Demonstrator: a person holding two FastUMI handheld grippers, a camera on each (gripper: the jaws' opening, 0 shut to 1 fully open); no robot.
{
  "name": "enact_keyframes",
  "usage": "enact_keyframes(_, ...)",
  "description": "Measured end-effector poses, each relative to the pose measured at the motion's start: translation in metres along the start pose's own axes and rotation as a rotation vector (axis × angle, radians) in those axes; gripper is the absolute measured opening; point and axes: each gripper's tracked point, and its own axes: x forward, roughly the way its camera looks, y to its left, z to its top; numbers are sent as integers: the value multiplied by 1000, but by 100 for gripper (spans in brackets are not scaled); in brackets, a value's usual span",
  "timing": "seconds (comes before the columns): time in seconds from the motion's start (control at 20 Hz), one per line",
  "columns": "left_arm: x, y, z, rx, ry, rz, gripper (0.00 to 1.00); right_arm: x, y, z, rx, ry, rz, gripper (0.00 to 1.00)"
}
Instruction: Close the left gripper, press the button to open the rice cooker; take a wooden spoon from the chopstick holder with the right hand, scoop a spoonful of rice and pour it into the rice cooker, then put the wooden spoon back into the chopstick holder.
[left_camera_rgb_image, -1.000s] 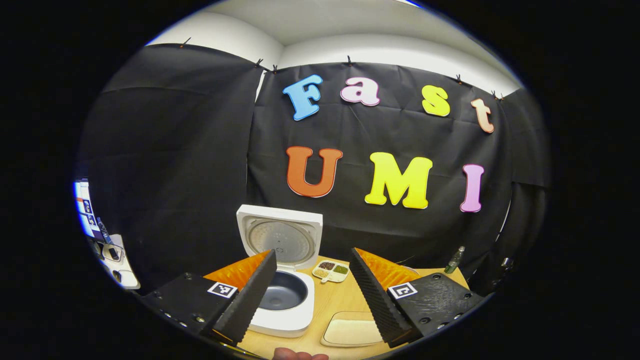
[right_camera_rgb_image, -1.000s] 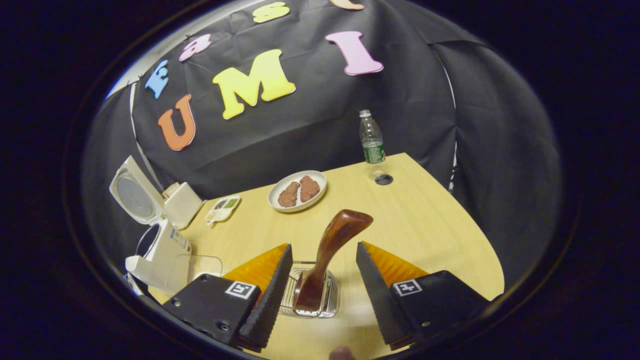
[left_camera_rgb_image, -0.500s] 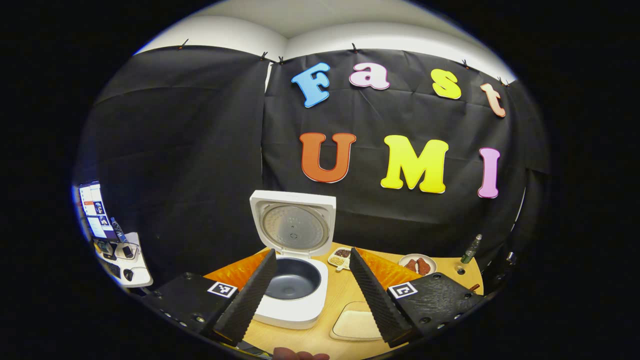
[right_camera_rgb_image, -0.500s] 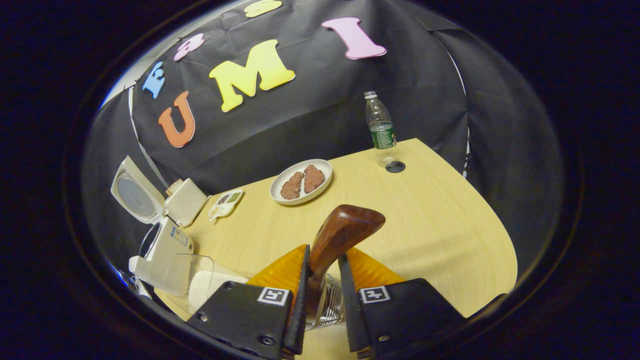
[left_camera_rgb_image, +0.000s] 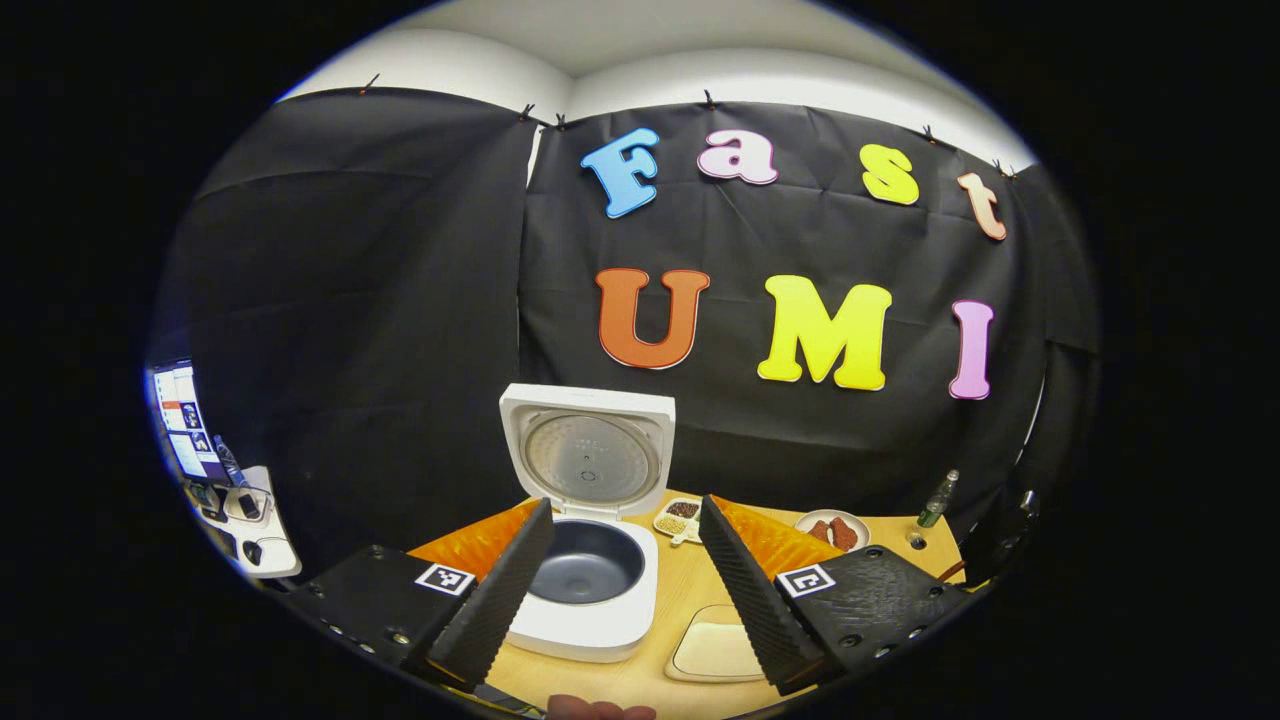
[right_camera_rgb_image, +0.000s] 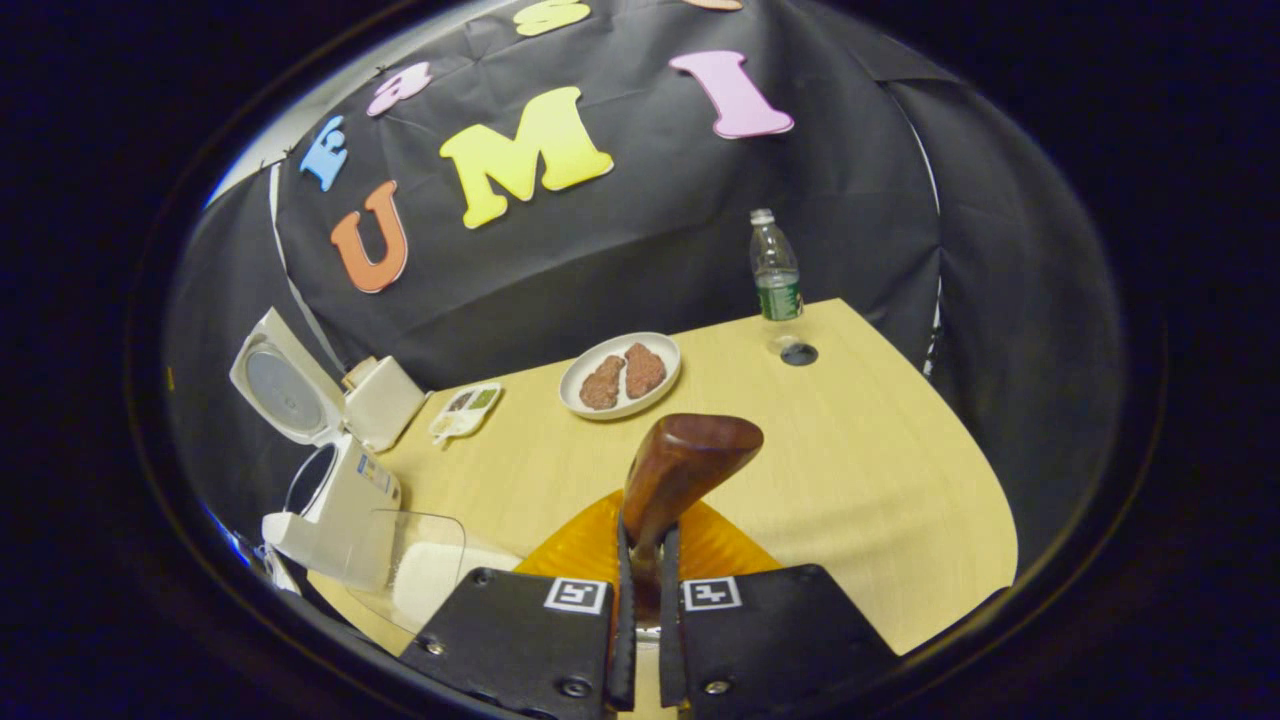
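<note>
The right gripper (right_camera_rgb_image: 640, 590) clamps the spoon (right_camera_rgb_image: 680, 465) handle. The left gripper (left_camera_rgb_image: 625, 575) gapes wide, the open cooker (left_camera_rgb_image: 585, 560) at 12 o'clock.

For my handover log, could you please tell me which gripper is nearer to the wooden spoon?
Right. The right gripper is shut on the wooden spoon; the left gripper hangs open over by the rice cooker, far from it.

one rice cooker (left_camera_rgb_image: 590, 560), one wooden spoon (right_camera_rgb_image: 675, 470), one plate (right_camera_rgb_image: 620, 375) with two brown pieces, one water bottle (right_camera_rgb_image: 775, 270), one sectioned dish (right_camera_rgb_image: 465, 410), one clear rice container (right_camera_rgb_image: 420, 570)
</note>
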Motion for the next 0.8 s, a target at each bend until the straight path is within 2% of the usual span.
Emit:
enact_keyframes(0.2,8,11,-9,-7,14,-63,94,-35,14,38,-87,-89,-60,14)
enact_keyframes(0.3,13,20,-15,-18,29,-89,94,-55,33,58,-131,-132,-67,14)
enact_keyframes(0.4,18,29,-19,-25,32,-107,94,-73,64,74,-158,-172,-44,14)
enact_keyframes(0.55,23,43,-16,-30,19,-125,94,-82,121,78,-173,-190,33,14)
enact_keyframes(0.7,24,60,-13,-28,12,-132,94,-78,168,57,-180,-158,103,14)
enact_keyframes(0.8,23,73,-11,-40,6,-131,94,-69,187,35,-214,-119,120,14)
